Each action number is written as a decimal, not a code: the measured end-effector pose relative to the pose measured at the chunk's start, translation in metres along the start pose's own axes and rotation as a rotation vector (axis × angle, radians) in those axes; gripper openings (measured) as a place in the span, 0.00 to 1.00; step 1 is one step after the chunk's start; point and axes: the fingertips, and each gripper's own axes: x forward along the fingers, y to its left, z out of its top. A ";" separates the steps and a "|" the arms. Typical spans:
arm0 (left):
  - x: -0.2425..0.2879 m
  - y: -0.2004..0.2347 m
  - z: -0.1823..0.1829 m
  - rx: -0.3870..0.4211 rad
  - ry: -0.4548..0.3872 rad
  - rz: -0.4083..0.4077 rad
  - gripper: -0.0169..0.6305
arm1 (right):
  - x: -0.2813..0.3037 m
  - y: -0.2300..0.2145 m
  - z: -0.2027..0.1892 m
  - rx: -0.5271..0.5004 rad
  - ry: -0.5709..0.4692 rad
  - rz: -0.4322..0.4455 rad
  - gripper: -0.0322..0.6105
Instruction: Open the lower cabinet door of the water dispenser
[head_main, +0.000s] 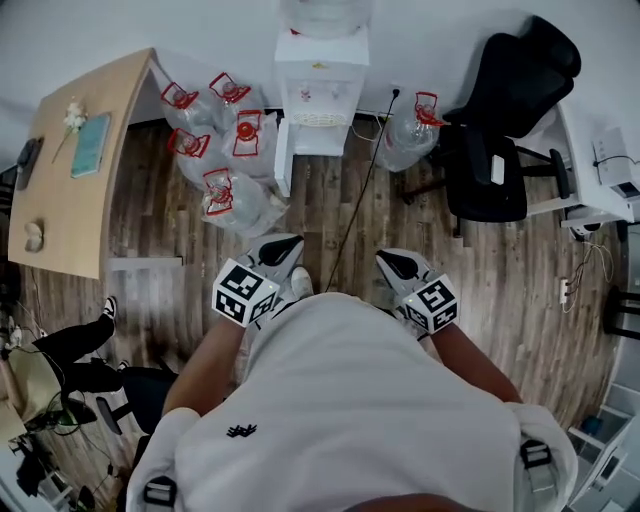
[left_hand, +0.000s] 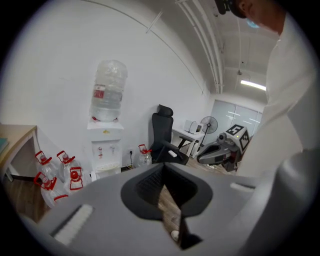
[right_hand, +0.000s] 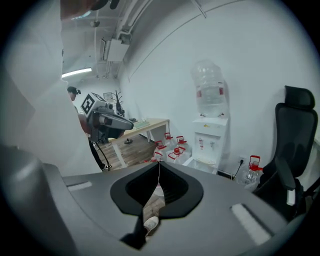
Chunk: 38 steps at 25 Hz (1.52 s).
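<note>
The white water dispenser (head_main: 320, 75) stands against the far wall with a clear bottle (left_hand: 108, 90) on top. Its lower cabinet door (head_main: 283, 155) is swung out toward me on the left side; the right gripper view shows the door (right_hand: 193, 161) the same way. Both grippers are held close to my body, well back from the dispenser. My left gripper (head_main: 285, 243) has its jaws together with nothing between them, tips meeting in its own view (left_hand: 164, 166). The right gripper (head_main: 392, 260) is likewise shut and empty (right_hand: 159, 164).
Several empty jugs with red caps (head_main: 225, 130) lie on the wood floor left of the dispenser, one more (head_main: 415, 130) to its right. A black cable (head_main: 360, 190) runs across the floor. A black office chair (head_main: 500, 120), a wooden desk (head_main: 80, 170) and a seated person (head_main: 70, 350) flank the space.
</note>
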 end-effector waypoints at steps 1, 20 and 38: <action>0.005 -0.011 0.003 0.009 0.003 0.002 0.11 | -0.013 -0.002 -0.002 -0.010 -0.002 -0.004 0.06; 0.034 -0.168 -0.025 0.007 0.014 0.042 0.11 | -0.143 -0.005 -0.067 -0.031 -0.042 0.059 0.05; 0.033 -0.192 -0.029 0.042 0.021 0.047 0.11 | -0.158 0.007 -0.068 -0.029 -0.107 0.058 0.05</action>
